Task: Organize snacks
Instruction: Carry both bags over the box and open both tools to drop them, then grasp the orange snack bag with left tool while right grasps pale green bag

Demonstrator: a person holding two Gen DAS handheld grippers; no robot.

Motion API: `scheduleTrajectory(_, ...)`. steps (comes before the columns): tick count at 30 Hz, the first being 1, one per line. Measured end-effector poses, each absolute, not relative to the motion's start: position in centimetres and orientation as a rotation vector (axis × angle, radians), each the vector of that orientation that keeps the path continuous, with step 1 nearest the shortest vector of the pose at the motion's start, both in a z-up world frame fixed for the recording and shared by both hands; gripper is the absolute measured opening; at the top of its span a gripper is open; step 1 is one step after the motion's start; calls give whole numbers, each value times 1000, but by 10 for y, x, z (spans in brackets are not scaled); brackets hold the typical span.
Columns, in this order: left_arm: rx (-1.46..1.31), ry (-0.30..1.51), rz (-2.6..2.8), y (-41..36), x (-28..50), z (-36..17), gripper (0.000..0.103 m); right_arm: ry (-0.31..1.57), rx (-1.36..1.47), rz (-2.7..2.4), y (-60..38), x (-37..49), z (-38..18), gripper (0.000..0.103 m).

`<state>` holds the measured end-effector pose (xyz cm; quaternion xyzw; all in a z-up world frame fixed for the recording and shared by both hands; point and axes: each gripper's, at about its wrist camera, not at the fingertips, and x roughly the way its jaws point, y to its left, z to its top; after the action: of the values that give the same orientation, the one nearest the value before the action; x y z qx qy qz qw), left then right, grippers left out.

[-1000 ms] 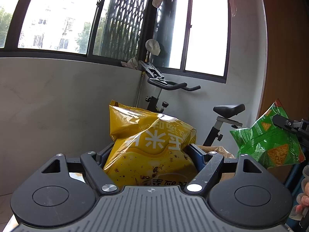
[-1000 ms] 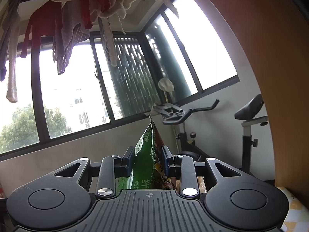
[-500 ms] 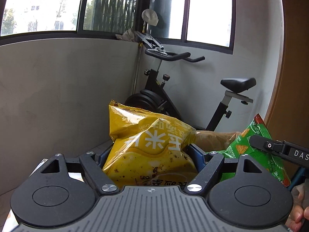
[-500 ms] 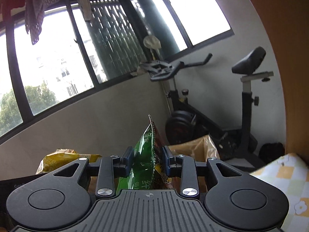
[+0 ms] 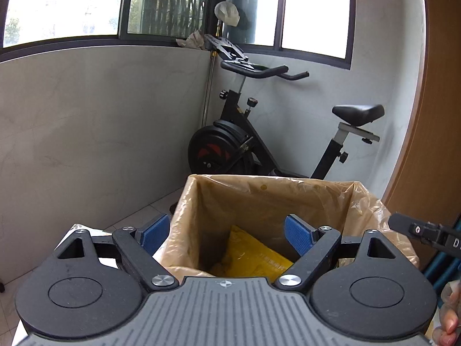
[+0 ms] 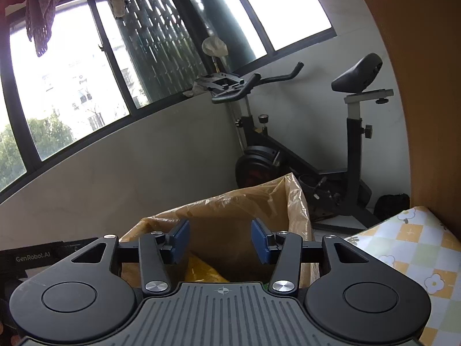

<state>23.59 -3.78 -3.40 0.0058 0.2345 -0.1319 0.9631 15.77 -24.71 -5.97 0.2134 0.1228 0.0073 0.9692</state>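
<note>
A bin lined with a tan plastic bag [image 5: 288,199] stands just below both grippers. The yellow snack bag [image 5: 253,256] lies inside it, also seen in the right wrist view [image 6: 201,271]. My left gripper [image 5: 226,233] hangs over the bin's mouth, its jaws opening with nothing between them. My right gripper [image 6: 220,240] is over the same bin liner [image 6: 245,204], its jaws also opening and empty. One finger of the right gripper [image 5: 417,230] shows at the right edge of the left wrist view. The green snack bag is not visible.
An exercise bike [image 5: 245,144] stands behind the bin in the corner under the windows. A checkered tablecloth [image 6: 417,248] lies at the right. The left gripper's black body [image 6: 34,256] is at the left edge. A person's fingers [image 5: 449,320] hold the right gripper.
The left gripper let go of the yellow bag, which now lies in the bin. The green bag has left the right gripper's jaws. Both grippers tilted down over the bin and opened.
</note>
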Motion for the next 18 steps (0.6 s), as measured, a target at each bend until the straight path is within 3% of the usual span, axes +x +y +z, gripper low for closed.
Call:
scheduleTrajectory(10, -5, 474, -272, 22, 193, -27, 89, 287, 422, 24, -236, 115, -72, 52)
scheduleTrajectory(18, -52, 546, -231, 46, 179, -63, 89, 437, 372, 45, -209, 112, -110, 55)
